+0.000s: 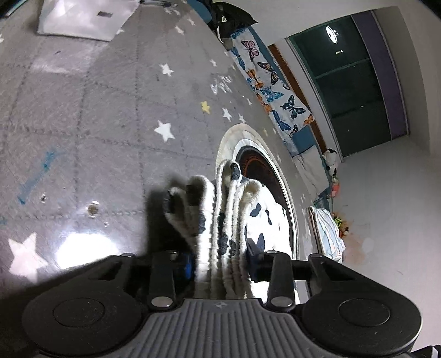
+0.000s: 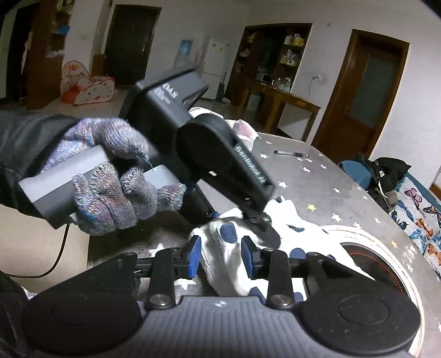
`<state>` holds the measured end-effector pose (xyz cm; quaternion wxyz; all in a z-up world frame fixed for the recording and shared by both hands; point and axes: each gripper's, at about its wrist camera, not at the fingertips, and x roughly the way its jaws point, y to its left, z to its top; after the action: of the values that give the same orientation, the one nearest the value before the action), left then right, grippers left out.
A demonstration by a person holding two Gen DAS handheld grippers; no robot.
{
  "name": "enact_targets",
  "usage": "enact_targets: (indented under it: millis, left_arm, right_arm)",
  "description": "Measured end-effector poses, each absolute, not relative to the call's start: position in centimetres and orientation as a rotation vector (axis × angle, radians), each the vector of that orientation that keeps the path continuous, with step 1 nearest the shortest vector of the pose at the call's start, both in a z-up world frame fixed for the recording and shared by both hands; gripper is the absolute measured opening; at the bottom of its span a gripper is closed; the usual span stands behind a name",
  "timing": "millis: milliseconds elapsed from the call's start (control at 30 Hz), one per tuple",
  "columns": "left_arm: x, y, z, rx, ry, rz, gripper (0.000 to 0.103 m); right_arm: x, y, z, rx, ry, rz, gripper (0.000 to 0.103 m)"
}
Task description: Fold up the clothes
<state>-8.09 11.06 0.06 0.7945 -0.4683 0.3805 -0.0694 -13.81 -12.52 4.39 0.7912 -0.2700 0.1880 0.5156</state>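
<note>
A white fleecy garment with dark blue spots lies bunched on the grey star-patterned table. My left gripper is shut on its gathered folds, which stand in ridges between the fingers. In the right wrist view the same garment sits between the blue pads of my right gripper, which is shut on a thick bunch of it. The left gripper, held by a gloved hand, pinches the cloth just beyond, its tip down on the garment.
A round white and dark mat lies under the garment's far side. A grey folded item lies at the table's far end. A pen lies on the table. A butterfly-print bed runs along the table's edge.
</note>
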Motion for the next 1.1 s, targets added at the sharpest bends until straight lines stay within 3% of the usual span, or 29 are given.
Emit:
enact_targets:
  millis: [267, 667, 1100]
  left_arm:
    - [-8.1, 11.0, 0.1, -0.973, 0.809, -0.146, 0.034]
    - [-7.9, 11.2, 0.3, -0.96, 0.815, -0.142, 0.034]
    - [-7.4, 10.9, 0.8, -0.925, 0.825, -0.125, 0.034]
  right_arm:
    - [-10.2, -16.8, 5.5, -0.407, 0.505, 0.946, 0.039]
    - [-0.3, -25.1, 2.0, -0.063, 0.724, 0.593, 0.039]
    - [1.3, -26.4, -0.1, 0.106, 0.817, 0.591, 0.035]
